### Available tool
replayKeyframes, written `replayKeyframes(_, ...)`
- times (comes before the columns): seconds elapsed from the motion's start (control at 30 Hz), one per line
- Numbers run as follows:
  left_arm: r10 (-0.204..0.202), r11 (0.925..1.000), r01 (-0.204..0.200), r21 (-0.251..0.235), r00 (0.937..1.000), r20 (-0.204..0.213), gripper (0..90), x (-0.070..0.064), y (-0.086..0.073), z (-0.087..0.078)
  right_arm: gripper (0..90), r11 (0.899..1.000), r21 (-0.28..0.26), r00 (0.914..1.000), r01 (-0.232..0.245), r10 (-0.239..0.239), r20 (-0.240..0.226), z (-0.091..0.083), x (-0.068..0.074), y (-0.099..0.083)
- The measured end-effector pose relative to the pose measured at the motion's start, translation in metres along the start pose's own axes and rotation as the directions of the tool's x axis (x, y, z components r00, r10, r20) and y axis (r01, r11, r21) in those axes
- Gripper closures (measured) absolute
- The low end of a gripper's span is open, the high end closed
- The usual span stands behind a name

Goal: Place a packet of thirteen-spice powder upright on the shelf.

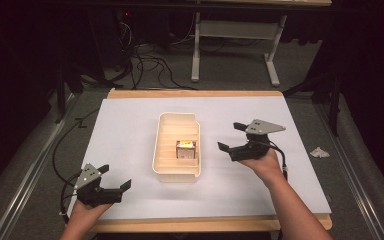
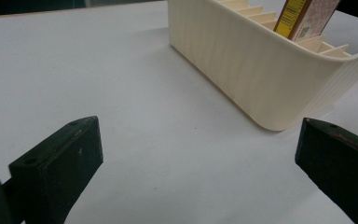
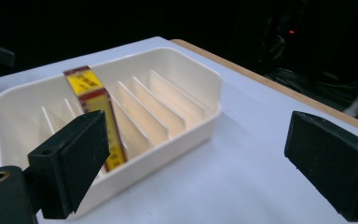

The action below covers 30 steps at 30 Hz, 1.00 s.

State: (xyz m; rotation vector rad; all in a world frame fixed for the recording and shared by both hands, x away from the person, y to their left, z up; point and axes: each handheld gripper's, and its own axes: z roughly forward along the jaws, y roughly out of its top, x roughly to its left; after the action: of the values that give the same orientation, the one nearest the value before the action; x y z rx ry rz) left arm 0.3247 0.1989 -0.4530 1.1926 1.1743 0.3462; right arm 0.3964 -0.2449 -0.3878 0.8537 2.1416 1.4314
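A cream plastic rack [image 1: 165,120] with several divider slots stands in the middle of the white sheet, also seen as the rack [image 2: 251,70] and the rack [image 3: 186,79]. One small yellow and red box [image 1: 185,149] stands upright in a slot toward the near end, seen too as the box [image 2: 303,16] and the box [image 3: 95,116]. My left gripper [image 1: 116,176] hovers near the front left of the sheet, open and holding nothing, jaws toward the rack. To the right of the rack my right gripper [image 1: 231,136] is open and holds nothing, jaws pointing at it.
The white sheet [image 1: 130,120] covers a wooden table [image 1: 195,93]. A crumpled scrap of paper [image 1: 319,152] lies on the floor at the right. Cables [image 1: 150,62] and a white table frame [image 1: 235,30] stand on the dark floor behind.
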Motion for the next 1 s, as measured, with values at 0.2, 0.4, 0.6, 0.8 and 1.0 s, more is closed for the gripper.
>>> replayKeyframes(0.2,0.004,1.0,-0.004,0.006,1.0,0.006,1.2,-0.002,-0.001,0.005,7.0,0.999,-0.003,0.9939,-0.045,0.045,0.101,-0.041,-0.009,-0.022)
replayKeyframes(0.4,0.008,1.0,-0.008,0.003,0.9999,0.007,1.3,-0.003,-0.003,0.009,7.3,0.997,-0.018,0.9768,-0.079,0.081,0.198,-0.081,-0.006,-0.053)
replayKeyframes(0.6,0.015,0.9998,-0.015,0.011,0.9999,0.008,1.4,-0.004,-0.006,0.015,8.2,0.984,-0.068,0.9538,-0.164,0.175,0.244,-0.102,0.006,-0.098)
replayKeyframes(0.8,0.017,0.9998,-0.017,0.013,0.9998,0.006,1.4,-0.007,-0.008,0.018,8.3,0.995,-0.013,0.9689,-0.104,0.104,0.225,-0.092,0.011,-0.1)
replayKeyframes(1.0,0.02,0.9996,-0.02,0.019,0.9998,0.0,1.4,-0.006,-0.01,0.019,8.3,0.996,-0.021,0.9696,-0.091,0.094,0.226,-0.091,0.011,-0.1)
